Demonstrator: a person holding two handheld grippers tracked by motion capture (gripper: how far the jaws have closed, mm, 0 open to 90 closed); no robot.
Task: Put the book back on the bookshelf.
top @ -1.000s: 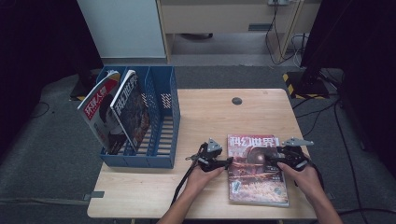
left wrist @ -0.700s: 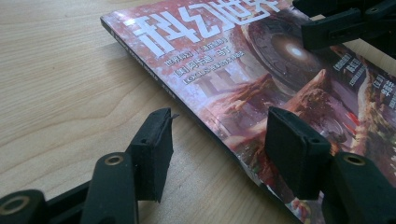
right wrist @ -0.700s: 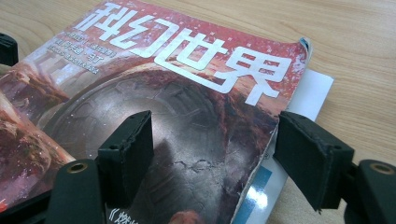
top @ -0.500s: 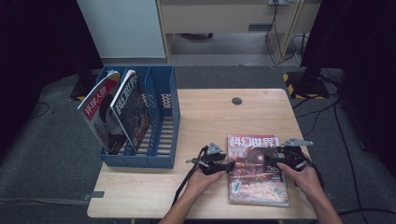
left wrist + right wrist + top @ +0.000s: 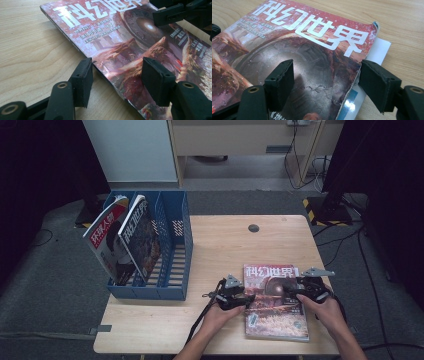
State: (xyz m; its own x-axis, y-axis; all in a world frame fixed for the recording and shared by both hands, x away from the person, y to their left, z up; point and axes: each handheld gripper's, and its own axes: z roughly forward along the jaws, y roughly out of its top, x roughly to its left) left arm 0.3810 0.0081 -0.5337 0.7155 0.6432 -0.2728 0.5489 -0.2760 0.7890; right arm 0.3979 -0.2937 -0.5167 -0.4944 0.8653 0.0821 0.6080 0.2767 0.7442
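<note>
Near the front right corner of the table lies the magazine [image 5: 276, 302], flat. The left claw [image 5: 115, 75] and right claw [image 5: 329, 80] both stand wide astride its side edges, gripping nothing. I judge that the pick-up is just starting; next, one claw must get under an edge and close.

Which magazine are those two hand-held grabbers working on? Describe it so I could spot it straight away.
Start at the wooden table: a blue file rack stands at its left end with two magazines leaning upright inside. The one you want is the red-covered magazine near the table's front right, between the left gripper and the right gripper. Unlike the racked pair, it lies flat, face up, with large white title characters.
</note>
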